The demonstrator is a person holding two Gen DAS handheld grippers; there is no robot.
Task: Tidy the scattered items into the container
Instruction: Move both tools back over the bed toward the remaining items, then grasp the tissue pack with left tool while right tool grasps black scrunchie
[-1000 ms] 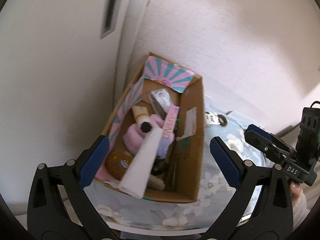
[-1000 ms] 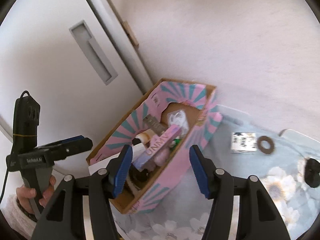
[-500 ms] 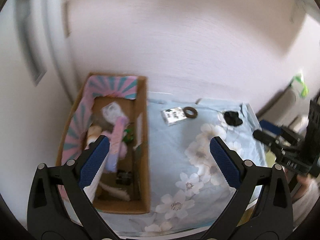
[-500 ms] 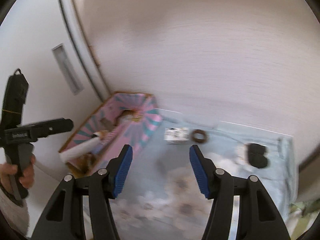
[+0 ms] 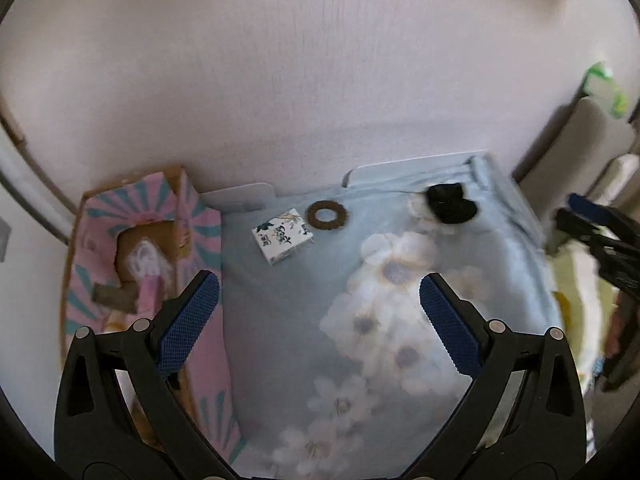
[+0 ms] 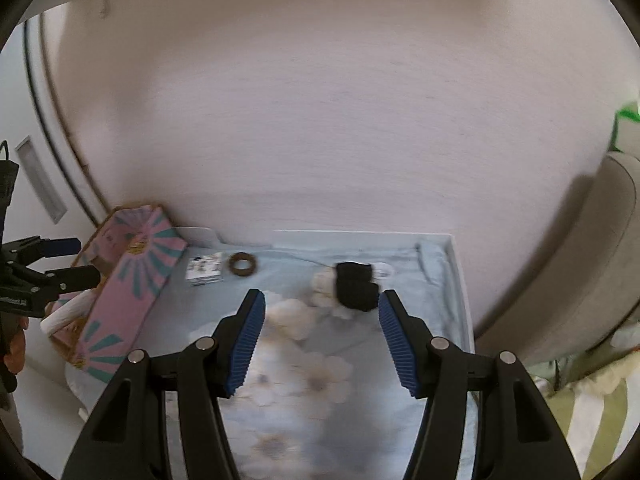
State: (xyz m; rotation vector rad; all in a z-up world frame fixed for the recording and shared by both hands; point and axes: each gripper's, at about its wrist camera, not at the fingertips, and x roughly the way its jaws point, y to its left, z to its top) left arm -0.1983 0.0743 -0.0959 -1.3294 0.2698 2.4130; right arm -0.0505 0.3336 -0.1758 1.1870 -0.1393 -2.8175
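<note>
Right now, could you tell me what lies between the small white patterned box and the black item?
The brown ring lies beside the box; toward the black item, bare floral cloth, in both views.

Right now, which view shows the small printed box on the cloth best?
The left wrist view: the printed box lies large and fairly sharp beside the brown ring, its floral print visible. In the right wrist view the box is small, far off and foreshortened.
</note>
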